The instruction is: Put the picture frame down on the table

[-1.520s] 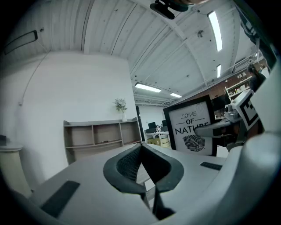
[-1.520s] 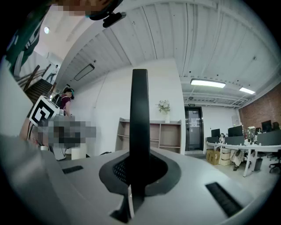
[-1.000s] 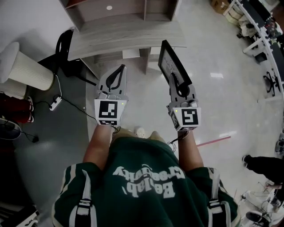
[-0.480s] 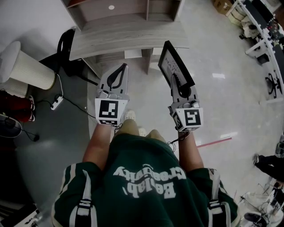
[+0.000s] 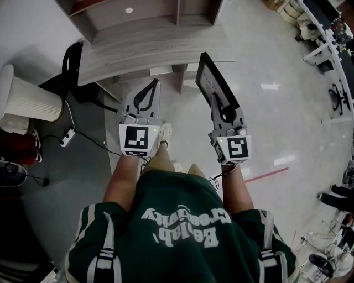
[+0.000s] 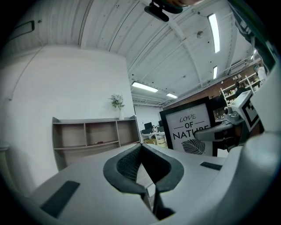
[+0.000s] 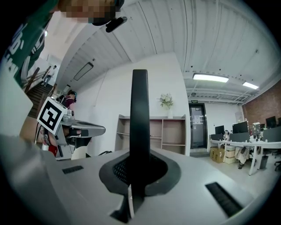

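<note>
My right gripper (image 5: 217, 99) is shut on the black picture frame (image 5: 214, 80), which stands upright on edge in the air in front of the grey wooden table (image 5: 155, 47). In the right gripper view the frame (image 7: 139, 127) shows edge-on, clamped between the jaws. The left gripper view shows the frame's face (image 6: 189, 132) with the words "LOVE OF NATURE" and a leaf. My left gripper (image 5: 148, 91) is shut with nothing in it, level with the right one, just short of the table's front edge.
A shelf unit (image 5: 138, 14) stands behind the table. A black chair (image 5: 74, 66) and a white ribbed bin (image 5: 27, 99) are at the left, with a power strip (image 5: 67, 137) on the floor. Office desks (image 5: 326, 33) stand far right.
The whole view has shifted a little: the table and shelf have come slightly nearer, and a shoe now shows between my grippers. Both grippers keep their hold and pose.
</note>
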Demonstrator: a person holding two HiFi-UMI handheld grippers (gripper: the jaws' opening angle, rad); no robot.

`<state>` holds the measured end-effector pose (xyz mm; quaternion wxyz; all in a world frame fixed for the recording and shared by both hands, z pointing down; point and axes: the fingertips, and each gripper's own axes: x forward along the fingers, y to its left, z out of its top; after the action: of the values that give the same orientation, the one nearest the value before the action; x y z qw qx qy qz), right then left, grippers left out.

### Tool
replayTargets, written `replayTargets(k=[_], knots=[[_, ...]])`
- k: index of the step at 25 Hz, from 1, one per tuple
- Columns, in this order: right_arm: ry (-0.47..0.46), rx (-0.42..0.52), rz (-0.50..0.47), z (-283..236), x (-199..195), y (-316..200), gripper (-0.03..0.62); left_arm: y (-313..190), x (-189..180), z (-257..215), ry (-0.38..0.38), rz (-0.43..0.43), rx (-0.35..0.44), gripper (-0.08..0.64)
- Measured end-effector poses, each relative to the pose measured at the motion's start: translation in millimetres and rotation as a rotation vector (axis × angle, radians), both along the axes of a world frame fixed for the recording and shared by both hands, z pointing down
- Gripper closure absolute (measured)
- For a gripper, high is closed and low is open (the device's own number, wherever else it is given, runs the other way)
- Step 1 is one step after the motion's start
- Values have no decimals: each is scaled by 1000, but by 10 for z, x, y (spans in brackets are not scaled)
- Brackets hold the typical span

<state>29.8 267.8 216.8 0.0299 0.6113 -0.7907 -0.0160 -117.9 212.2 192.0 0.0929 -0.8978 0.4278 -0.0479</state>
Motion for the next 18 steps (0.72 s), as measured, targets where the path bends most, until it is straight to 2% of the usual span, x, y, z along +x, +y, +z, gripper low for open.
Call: replayTargets(k=[3,9,13,18], knots=[[15,-25,17,67,-27,-342,554,-352,10,53,2,26,-5,541],[3,-4,34,136,-78,-1065,554,-1101,56,159,-1,73,-24,541],[13,-74,92,229,-4,-1489,554,-1569,136,216,0,105,-36,541],[18,-69,122,251,69,-1936,554,-2092,230,242,-2,141,-43,541]])
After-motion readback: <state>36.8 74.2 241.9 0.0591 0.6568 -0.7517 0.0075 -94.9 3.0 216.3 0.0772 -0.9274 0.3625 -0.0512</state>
